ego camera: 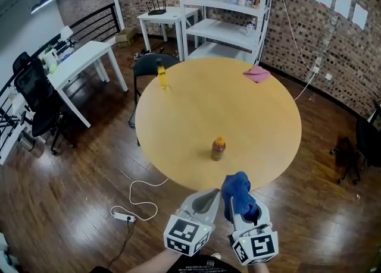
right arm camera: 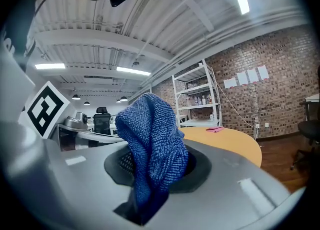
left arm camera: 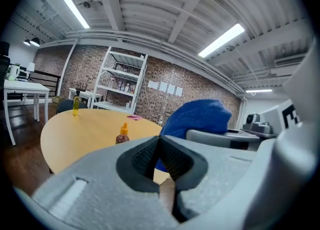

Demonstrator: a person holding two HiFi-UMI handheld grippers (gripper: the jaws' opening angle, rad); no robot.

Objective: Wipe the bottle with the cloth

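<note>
Two hand-held grippers sit lowest in the head view, off the near edge of the tabletop [ego camera: 178,117]. My left hand-held gripper [ego camera: 208,197] has its jaws together on nothing. My right hand-held gripper [ego camera: 243,206] is clamped on the blue cloth [ego camera: 237,187], which bunches above the jaws. Just beyond, the brown bottle [ego camera: 218,148] stands upright and unheld near that edge. I judge a one-sided wipe could tip it or push it off, so the left should open and steady it. Toward the top of the frame, a yellow bottle [ego camera: 161,77] and a pink cloth [ego camera: 256,74] could be mistaken for targets.
</note>
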